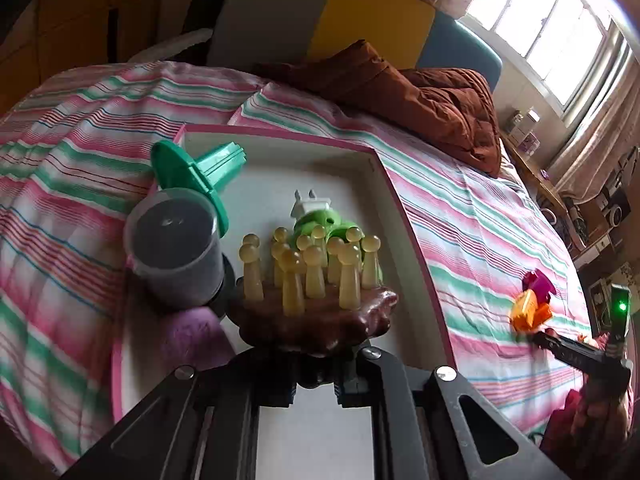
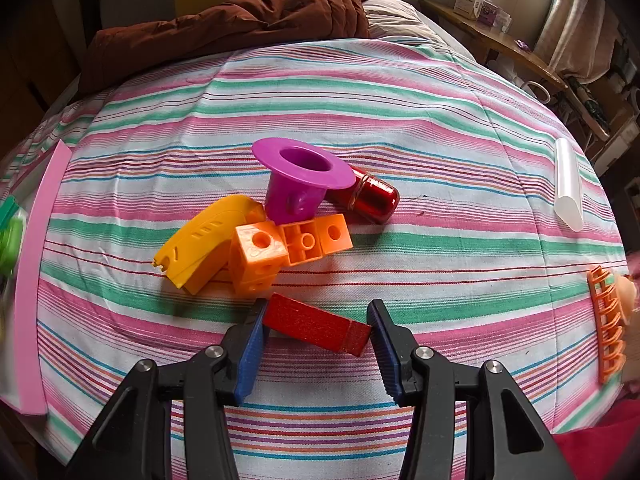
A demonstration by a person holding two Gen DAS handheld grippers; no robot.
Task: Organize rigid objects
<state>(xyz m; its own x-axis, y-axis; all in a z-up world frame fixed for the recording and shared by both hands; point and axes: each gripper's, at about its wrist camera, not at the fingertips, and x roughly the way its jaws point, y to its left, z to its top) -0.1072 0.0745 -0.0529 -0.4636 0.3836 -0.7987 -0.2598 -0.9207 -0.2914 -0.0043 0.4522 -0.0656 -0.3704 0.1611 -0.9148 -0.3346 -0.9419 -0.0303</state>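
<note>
Right hand-held gripper grips red block lengthwise.

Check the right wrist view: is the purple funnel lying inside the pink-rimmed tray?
No, the purple funnel sits on the striped bedspread, apart from the tray.

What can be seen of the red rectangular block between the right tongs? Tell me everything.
The red rectangular block looks like painted wood with a matte, slightly grainy surface. It lies flat on the striped bedsheet, skewed across the view, its square end face toward the camera. The right tongs straddle it, blue pads at both ends; actual squeezing cannot be confirmed. It sits just before the orange plastic cubes.
</note>
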